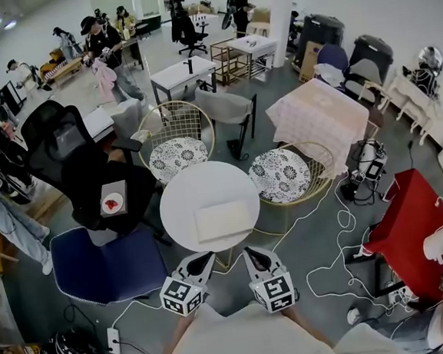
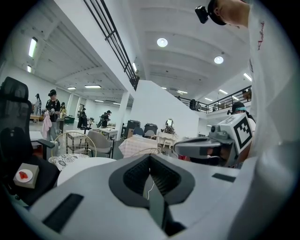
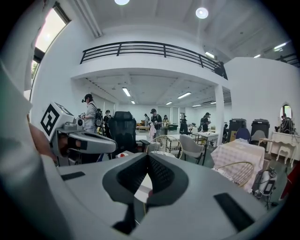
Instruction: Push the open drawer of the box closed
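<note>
You held both grippers low by your body, short of the round table (image 1: 199, 186). The left gripper (image 1: 199, 260) and the right gripper (image 1: 253, 256) each had their jaws pressed together with nothing between them. The flat white box (image 1: 224, 220) lay on the table's near half. Whether its drawer stood out was too small to tell. Any push wanted closed tips square on the drawer front, with the box steadied.

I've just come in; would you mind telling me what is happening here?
A person holds the left claw and the right claw side by side at the near edge of a round white table. Both are shut and empty. A flat white box lies on the table, untouched; whether its drawer is open cannot be told.
</note>
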Demonstrator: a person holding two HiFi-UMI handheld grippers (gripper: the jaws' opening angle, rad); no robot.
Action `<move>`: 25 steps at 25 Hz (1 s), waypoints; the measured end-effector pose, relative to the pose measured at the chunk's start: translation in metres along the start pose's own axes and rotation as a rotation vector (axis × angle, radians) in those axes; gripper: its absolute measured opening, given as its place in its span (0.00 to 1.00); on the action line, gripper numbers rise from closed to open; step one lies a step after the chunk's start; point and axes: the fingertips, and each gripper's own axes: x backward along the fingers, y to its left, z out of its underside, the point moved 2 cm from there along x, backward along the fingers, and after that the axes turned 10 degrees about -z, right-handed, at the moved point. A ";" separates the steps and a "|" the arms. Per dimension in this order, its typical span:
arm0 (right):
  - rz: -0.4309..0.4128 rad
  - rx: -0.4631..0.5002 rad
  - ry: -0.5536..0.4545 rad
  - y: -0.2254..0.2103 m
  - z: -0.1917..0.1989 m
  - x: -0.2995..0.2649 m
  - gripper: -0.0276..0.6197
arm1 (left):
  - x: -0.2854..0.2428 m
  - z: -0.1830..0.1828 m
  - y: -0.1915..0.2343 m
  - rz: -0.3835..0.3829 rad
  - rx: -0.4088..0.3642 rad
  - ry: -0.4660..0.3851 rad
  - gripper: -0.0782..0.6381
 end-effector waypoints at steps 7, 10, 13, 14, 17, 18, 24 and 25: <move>0.008 -0.031 0.030 -0.002 0.008 0.003 0.07 | 0.000 0.000 -0.003 0.004 0.005 0.008 0.13; 0.007 -0.049 0.035 0.001 0.012 0.005 0.07 | 0.002 0.002 -0.002 0.000 0.011 0.014 0.13; 0.003 -0.068 0.045 0.004 0.018 0.005 0.07 | 0.003 0.006 -0.002 -0.005 0.020 0.020 0.13; 0.001 -0.071 0.048 0.005 0.019 0.006 0.07 | 0.002 0.007 -0.002 -0.004 0.023 0.020 0.13; -0.003 -0.076 0.055 0.008 0.023 0.006 0.07 | 0.003 0.009 -0.002 -0.002 0.027 0.024 0.13; -0.003 -0.077 0.058 0.009 0.024 0.006 0.07 | 0.003 0.010 -0.003 -0.001 0.029 0.025 0.13; -0.004 -0.081 0.069 0.011 0.026 0.007 0.07 | 0.005 0.011 -0.004 0.002 0.034 0.031 0.13; -0.006 -0.082 0.070 0.012 0.026 0.007 0.07 | 0.006 0.011 -0.004 0.002 0.036 0.031 0.13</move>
